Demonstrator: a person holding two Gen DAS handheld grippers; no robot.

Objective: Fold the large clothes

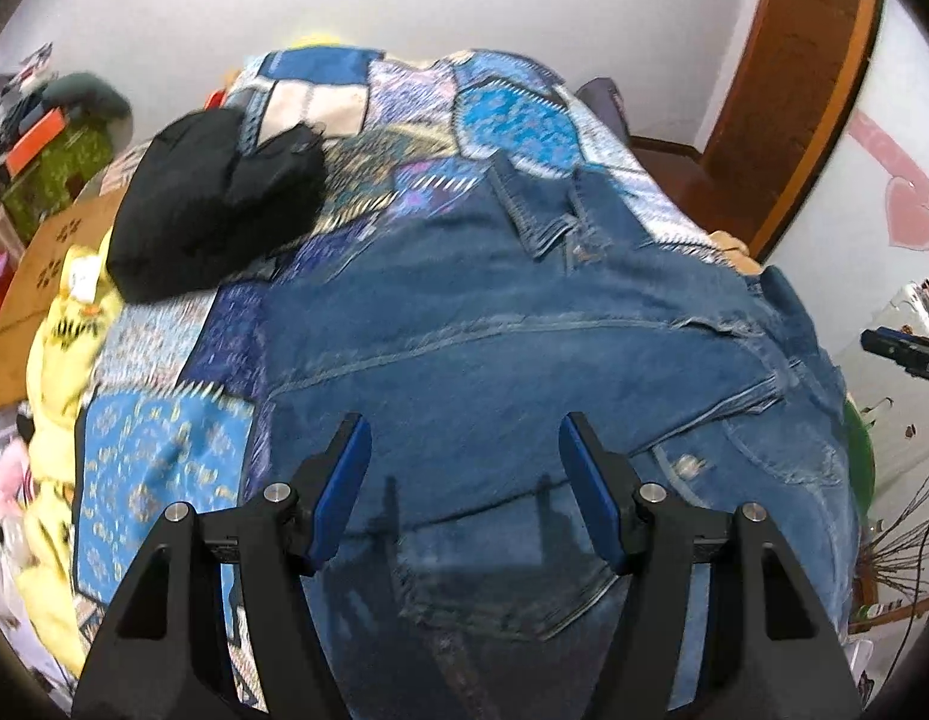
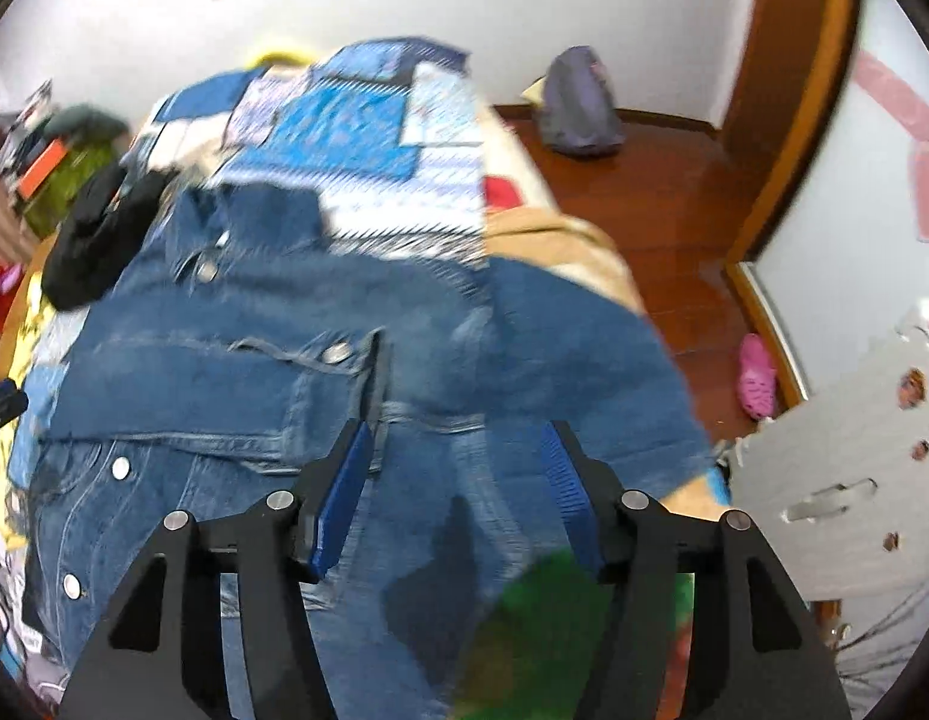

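A blue denim jacket point(image 1: 494, 360) lies spread on a bed with a blue patchwork quilt point(image 1: 404, 102). It also shows in the right wrist view point(image 2: 272, 372), with its collar at the far end and metal buttons down the left. My left gripper point(image 1: 461, 456) is open and empty, just above the jacket's near part. My right gripper point(image 2: 455, 456) is open and empty above the jacket's right side, where a sleeve point(image 2: 584, 348) hangs towards the bed edge. The right gripper's tip shows at the right rim of the left wrist view point(image 1: 902, 351).
A black garment point(image 1: 218, 198) lies on the quilt to the far left of the jacket. Yellow bedding point(image 1: 62, 372) bunches at the left. A wooden floor point(image 2: 662, 228) with a grey bag point(image 2: 575, 102) and a pink shoe point(image 2: 755, 375) lies right of the bed. A wooden door frame point(image 1: 788, 90) stands at right.
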